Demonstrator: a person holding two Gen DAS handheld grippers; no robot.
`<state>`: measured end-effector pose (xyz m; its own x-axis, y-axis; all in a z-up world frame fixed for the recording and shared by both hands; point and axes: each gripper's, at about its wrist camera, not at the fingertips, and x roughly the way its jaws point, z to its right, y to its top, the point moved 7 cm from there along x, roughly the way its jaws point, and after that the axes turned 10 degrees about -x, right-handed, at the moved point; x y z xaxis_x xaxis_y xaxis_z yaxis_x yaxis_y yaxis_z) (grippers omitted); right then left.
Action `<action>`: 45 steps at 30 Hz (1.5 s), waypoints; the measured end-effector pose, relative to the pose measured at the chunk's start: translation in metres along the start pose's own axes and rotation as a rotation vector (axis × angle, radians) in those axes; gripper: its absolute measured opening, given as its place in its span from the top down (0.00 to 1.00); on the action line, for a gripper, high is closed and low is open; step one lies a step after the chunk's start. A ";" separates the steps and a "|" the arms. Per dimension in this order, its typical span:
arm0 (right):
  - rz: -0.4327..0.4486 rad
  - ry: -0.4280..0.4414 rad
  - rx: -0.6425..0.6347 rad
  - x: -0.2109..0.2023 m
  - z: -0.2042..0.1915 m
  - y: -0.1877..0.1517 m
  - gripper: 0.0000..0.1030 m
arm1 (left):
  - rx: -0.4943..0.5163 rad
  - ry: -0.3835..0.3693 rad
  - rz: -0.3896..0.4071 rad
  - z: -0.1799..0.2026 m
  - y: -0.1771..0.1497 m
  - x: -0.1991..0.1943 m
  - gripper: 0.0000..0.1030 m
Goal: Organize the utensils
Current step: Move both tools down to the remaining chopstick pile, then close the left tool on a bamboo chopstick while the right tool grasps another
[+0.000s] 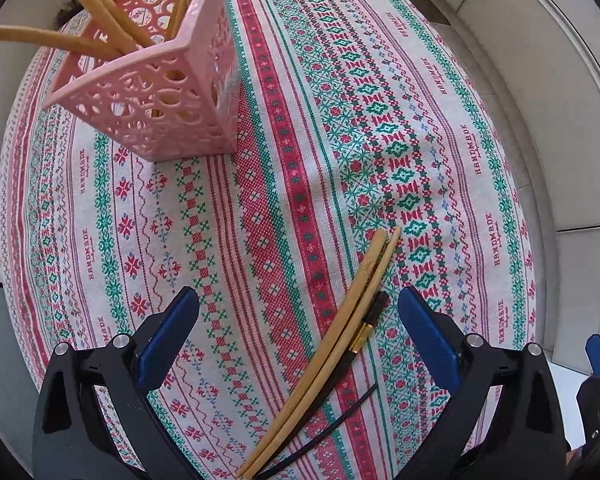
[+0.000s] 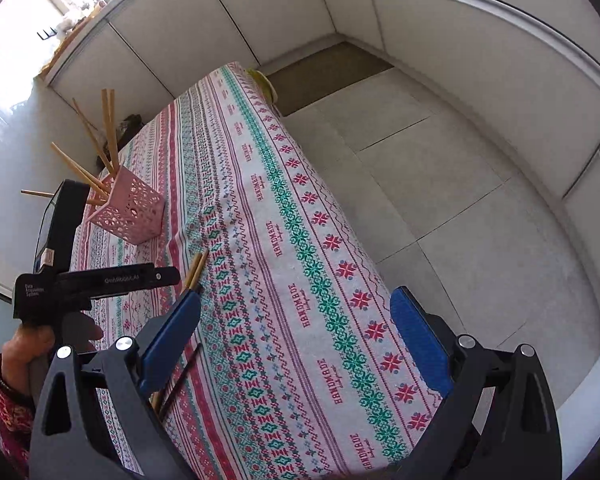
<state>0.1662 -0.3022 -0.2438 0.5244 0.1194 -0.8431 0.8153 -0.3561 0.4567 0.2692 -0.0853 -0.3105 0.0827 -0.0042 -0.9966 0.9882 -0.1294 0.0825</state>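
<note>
So both are spread wide with nothing in them. The left hand-held gripper (image 1: 298, 336) hovers low over the worktop (image 1: 260, 200), which has a red, green and white cross-stitch-pattern tablecloth on it. Between its blue fingers (image 1: 168, 340) lie two light bamboo chopsticks (image 1: 340, 340) side by side, touching, and just beside them a black chopstick with a gold band (image 1: 364, 328). Further back on the left stands a pink perforated plastic basket (image 1: 160, 92) with several wooden chopsticks (image 1: 100, 4) sticking out at angles. The right hand-held gripper (image 2: 296, 336) hangs released over the cloth near the worktop's edge, grey floor tiles (image 2: 460, 200) beyond.
</note>
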 end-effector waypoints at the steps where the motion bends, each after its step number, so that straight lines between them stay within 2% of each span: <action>1: -0.004 0.000 0.000 0.000 0.002 -0.001 0.10 | 0.009 0.031 0.017 0.001 0.001 0.002 0.12; 5: -0.009 0.010 0.019 -0.002 0.011 -0.001 0.10 | 0.032 0.085 0.029 0.007 0.005 0.009 0.21; 10: -0.021 0.028 0.043 0.000 0.014 -0.002 0.10 | 0.056 0.097 0.037 0.010 0.010 0.017 0.23; 12: -0.021 0.029 0.041 0.000 0.013 -0.001 0.10 | 0.082 0.072 0.027 0.014 0.009 0.021 0.36; 14: -0.019 0.019 0.033 0.001 0.011 -0.001 0.10 | 0.097 0.004 0.028 0.029 0.016 0.018 0.64; 15: -0.019 0.015 0.031 0.001 0.010 0.000 0.10 | 0.101 -0.033 0.018 0.037 0.014 0.017 0.70; 18: -0.026 0.012 0.032 0.005 0.006 0.000 0.10 | 0.127 -0.046 0.023 0.042 0.012 0.016 0.78; 19: -0.030 0.008 0.030 0.007 0.005 0.001 0.10 | 0.122 -0.052 0.023 0.042 0.012 0.017 0.87; 20: -0.033 0.004 0.029 0.009 0.003 0.002 0.10 | 0.112 -0.067 0.022 0.040 0.013 0.017 0.91; 22: -0.040 -0.005 0.023 0.015 -0.002 0.006 0.10 | 0.089 -0.110 0.024 0.028 0.013 0.012 0.91; 26: -0.071 -0.006 -0.008 0.036 -0.022 0.020 0.10 | 0.066 -0.124 0.066 0.008 0.015 0.000 0.93; 30: -0.126 0.009 -0.038 0.065 -0.047 0.031 0.10 | 0.038 -0.171 0.139 -0.017 0.014 -0.037 0.93; 32: -0.182 0.032 -0.043 0.083 -0.065 0.030 0.16 | 0.024 -0.188 0.172 -0.032 0.008 -0.054 0.94; 33: -0.217 0.030 -0.052 0.093 -0.074 0.028 0.24 | 0.015 -0.195 0.186 -0.038 0.007 -0.060 0.94; 36: -0.282 0.026 -0.081 0.119 -0.099 0.021 0.36 | -0.007 -0.215 0.223 -0.056 0.002 -0.079 0.94; 37: -0.295 0.016 -0.089 0.125 -0.107 0.019 0.39 | -0.013 -0.219 0.235 -0.063 0.001 -0.085 0.94; 39: -0.310 -0.030 -0.109 0.138 -0.120 0.017 0.40 | -0.021 -0.225 0.249 -0.081 -0.003 -0.090 0.94; 41: -0.286 -0.116 -0.146 0.140 -0.127 0.019 0.40 | -0.035 -0.234 0.269 -0.093 -0.007 -0.099 0.94; 45: -0.299 -0.128 -0.119 0.142 -0.129 0.015 0.40 | -0.056 -0.254 0.289 -0.105 -0.010 -0.108 0.94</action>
<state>0.2847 -0.1707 -0.3198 0.2288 0.0828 -0.9700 0.9551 -0.2116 0.2072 0.2635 0.0204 -0.2027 0.3312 -0.2786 -0.9015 0.9349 -0.0326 0.3535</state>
